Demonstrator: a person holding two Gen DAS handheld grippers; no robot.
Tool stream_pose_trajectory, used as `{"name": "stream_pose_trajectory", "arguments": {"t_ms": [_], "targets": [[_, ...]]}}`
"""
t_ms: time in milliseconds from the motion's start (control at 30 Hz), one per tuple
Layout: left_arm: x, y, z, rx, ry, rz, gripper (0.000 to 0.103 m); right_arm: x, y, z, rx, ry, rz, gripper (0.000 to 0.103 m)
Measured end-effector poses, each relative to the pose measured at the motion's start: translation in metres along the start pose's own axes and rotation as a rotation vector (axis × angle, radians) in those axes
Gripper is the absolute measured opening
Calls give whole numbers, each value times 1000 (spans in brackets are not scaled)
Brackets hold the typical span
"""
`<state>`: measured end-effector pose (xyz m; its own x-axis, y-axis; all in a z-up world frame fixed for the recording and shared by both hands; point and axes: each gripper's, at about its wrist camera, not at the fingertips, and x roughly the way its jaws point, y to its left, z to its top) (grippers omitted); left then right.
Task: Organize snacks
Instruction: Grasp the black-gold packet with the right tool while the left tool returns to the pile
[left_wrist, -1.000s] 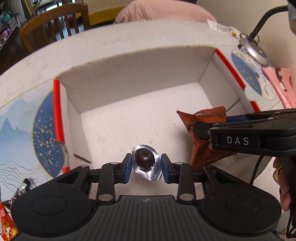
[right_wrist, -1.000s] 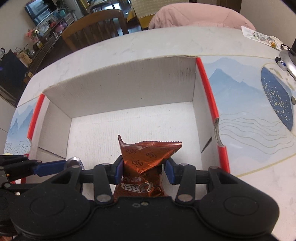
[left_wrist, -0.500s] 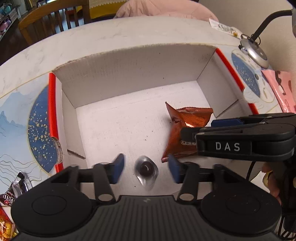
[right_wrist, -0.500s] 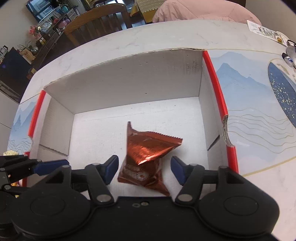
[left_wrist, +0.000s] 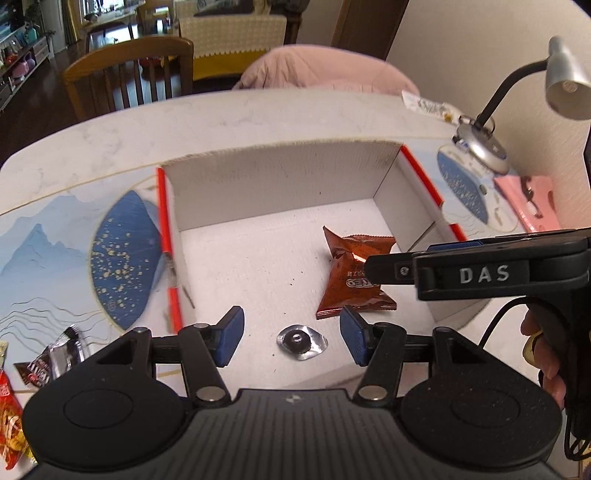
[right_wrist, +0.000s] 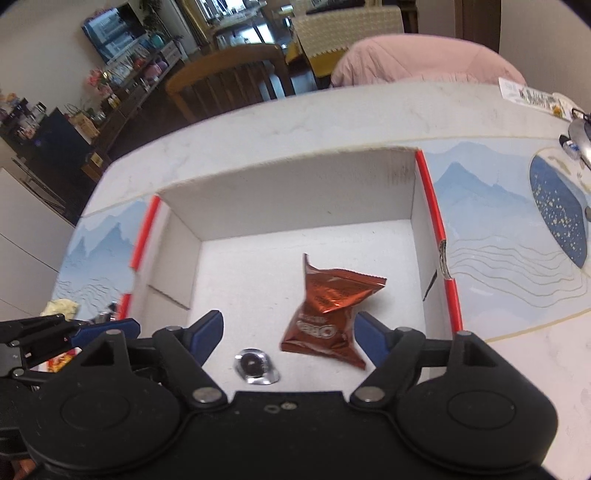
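A white cardboard box (left_wrist: 280, 184) with red edges lies open on the table. On its floor near the front sits a foil-cupped chocolate (left_wrist: 301, 341), also in the right wrist view (right_wrist: 255, 365). To its right lies a brown Oreo packet (left_wrist: 352, 277) (right_wrist: 328, 306). My left gripper (left_wrist: 289, 319) hovers open above the chocolate, its blue pads well clear of it. My right gripper (right_wrist: 290, 319) hangs above the packet's lower end with its jaws opening and the pads off the wrapper. From the left wrist view the right gripper (left_wrist: 406, 258) reaches in from the right.
Loose wrapped snacks (left_wrist: 55, 362) and a red packet (left_wrist: 11, 424) lie on the table left of the box. A desk lamp (left_wrist: 480, 147) and a pink packet (left_wrist: 528, 199) stand at the right. A wooden chair (left_wrist: 129, 70) is behind the table. A person's hand (left_wrist: 546, 354) holds the right gripper.
Both grippers let go: the left released the chocolate, the right released the Oreo packet. Both then rose and drew back, leaving the snacks on the box floor.
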<state>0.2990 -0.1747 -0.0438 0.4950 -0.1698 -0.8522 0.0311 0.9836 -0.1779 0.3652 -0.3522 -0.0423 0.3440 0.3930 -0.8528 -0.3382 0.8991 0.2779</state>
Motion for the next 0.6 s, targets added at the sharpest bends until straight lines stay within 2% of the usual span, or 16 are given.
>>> {"name": "stream_pose_trajectory", "arguments": {"t_ms": [233, 333, 433, 467, 600], "targets": [[-47, 23, -18, -21, -76, -24, 56, -39, 31, -16, -35, -102, 23, 83], [-67, 36, -29, -25, -113, -8, 56, -49, 45, -24, -30, -120, 47, 85], [-88, 51, -42, -23, -151, 7, 61, -54, 64, -34, -63, -143, 61, 91], [-95, 56, -47, -19, -161, 18, 64, -55, 72, -38, -78, -152, 64, 91], [-117, 82, -65, -19, -185, 34, 68, -56, 99, -51, -110, -166, 84, 94]]}}
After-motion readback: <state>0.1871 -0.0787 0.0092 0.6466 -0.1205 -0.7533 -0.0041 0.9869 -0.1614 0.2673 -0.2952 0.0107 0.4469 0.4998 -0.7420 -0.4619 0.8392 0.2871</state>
